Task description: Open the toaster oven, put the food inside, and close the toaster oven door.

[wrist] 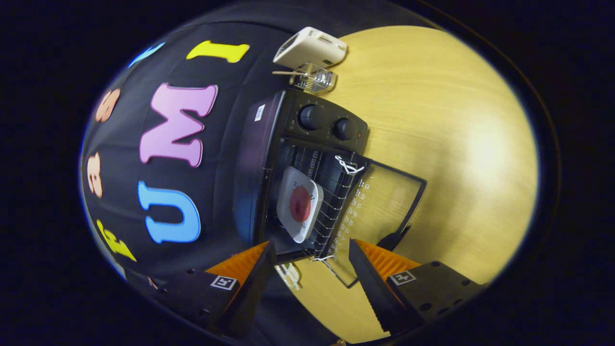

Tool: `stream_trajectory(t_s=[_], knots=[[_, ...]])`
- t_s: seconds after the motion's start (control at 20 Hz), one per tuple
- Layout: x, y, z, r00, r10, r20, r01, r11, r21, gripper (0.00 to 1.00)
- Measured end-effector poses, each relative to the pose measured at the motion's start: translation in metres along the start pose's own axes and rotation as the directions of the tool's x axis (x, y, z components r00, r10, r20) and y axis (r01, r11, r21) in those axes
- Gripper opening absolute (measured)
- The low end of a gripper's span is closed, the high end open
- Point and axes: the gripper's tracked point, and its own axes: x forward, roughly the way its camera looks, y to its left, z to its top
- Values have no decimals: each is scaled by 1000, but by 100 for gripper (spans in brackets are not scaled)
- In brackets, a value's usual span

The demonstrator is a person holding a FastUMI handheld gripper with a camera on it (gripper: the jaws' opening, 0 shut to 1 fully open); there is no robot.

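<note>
Black toaster oven [307, 158]: stands on my pale wooden desk [447, 134], just ahead of me, backed against the booth wall.
Door [384, 211]: glass, swung fully open, lying flat over the desk toward my jaws.
Food: a red round piece [300, 203] on a white plate [299, 204], resting on the wire rack [331, 206] inside the oven.
My jaws [312, 269]: spread wide, holding nothing, with the door's near corner between them.
Knobs [326, 123]: two, on the oven's panel.
Beyond the oven: a white device [311, 48] and a small clear holder [314, 79].
</note>
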Motion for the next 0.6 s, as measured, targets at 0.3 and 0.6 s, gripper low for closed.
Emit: stream_trajectory(t_s=[0.3,0.6], knots=[[-28,-28,-30,999,13,-39,-29,891,-454,98],[-16,-90,-52,993,-116,35,90,517,-851,99]])
